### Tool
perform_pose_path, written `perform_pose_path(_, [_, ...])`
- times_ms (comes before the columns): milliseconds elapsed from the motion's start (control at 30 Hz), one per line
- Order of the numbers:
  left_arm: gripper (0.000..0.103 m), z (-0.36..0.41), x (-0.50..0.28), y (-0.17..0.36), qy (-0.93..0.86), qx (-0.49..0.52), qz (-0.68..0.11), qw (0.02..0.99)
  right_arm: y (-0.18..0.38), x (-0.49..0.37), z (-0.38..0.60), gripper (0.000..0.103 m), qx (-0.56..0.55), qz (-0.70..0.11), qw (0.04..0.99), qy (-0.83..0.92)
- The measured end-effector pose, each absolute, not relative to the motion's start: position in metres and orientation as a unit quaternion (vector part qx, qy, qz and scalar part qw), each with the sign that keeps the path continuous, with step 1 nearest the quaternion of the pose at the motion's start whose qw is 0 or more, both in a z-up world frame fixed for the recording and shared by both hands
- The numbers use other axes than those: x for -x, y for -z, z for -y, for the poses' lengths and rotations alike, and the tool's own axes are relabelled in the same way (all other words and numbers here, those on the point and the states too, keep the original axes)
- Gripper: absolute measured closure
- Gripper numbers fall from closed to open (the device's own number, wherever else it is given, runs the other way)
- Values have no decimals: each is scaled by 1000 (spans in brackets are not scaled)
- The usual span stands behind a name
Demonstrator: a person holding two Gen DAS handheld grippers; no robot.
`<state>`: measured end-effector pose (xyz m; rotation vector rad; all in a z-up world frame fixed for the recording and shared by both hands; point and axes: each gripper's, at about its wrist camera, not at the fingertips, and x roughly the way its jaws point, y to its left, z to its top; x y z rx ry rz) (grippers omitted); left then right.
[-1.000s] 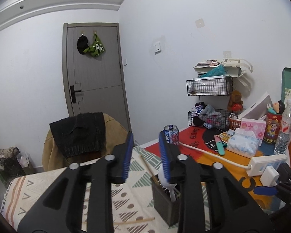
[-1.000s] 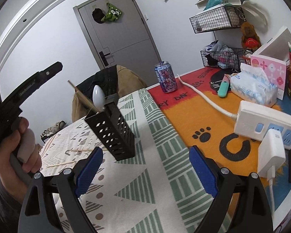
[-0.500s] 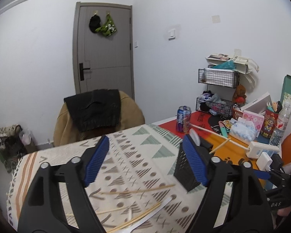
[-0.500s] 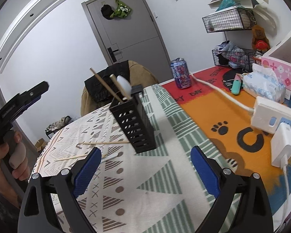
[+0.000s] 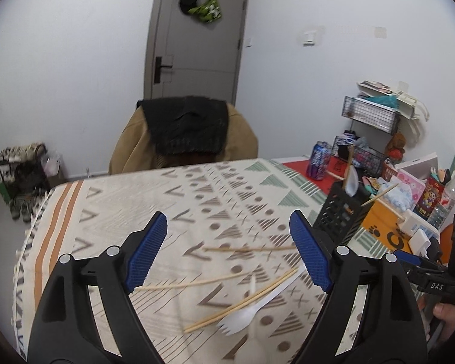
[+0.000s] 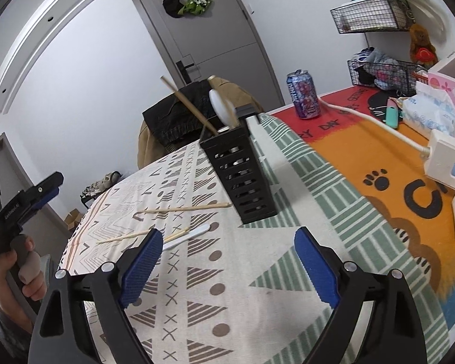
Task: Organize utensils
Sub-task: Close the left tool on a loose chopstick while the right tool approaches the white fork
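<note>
1. A white room with a grey door (image 5: pixel 197 39) is seen behind a counter (image 5: pixel 112 200) covered by a patterned cloth.
2. A black holder (image 6: pixel 242 173) is stood upright on the cloth, near the edge of an orange mat (image 6: pixel 364 163).
3. A white spoon (image 6: pixel 223 107) and wooden chopsticks (image 6: pixel 188 103) are kept inside the holder, leaning out of its top.
4. More chopsticks (image 5: pixel 248 248) are left lying flat on the cloth, apart from the holder.
5. A white plastic fork (image 5: pixel 251 312) is laid on the cloth too, with a pair of chopsticks (image 5: pixel 242 301) crossing over its handle.
6. The left tongs (image 5: pixel 230 251) are held above the loose chopsticks and the fork. Their blue pads have just been spread and now stand wide, and nothing is gripped between them.
7. The right tongs (image 6: pixel 227 268) are held wide over the cloth, just in front of the holder, and nothing is gripped.
8. A hand (image 6: pixel 18 276) is wrapped around the handle of the left tongs, at the left side of the right view.
9. A blue can (image 6: pixel 303 94) is stood on the red part of the mat, and a white power strip (image 6: pixel 446 157) is laid on the orange part.
</note>
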<state>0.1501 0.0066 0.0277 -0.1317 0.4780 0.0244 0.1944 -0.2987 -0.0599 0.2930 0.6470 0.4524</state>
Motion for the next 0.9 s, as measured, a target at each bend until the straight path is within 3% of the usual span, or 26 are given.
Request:
perform_pose_path(367, [23,-74,-139,9,-50,142,-272,951,62,-194,271,20,-123,-324,909,-233])
perform_pose_path(900, [44,-155,-154,87,-40,322,-330,887,60,-190,231,28,-61,-331,909,-247])
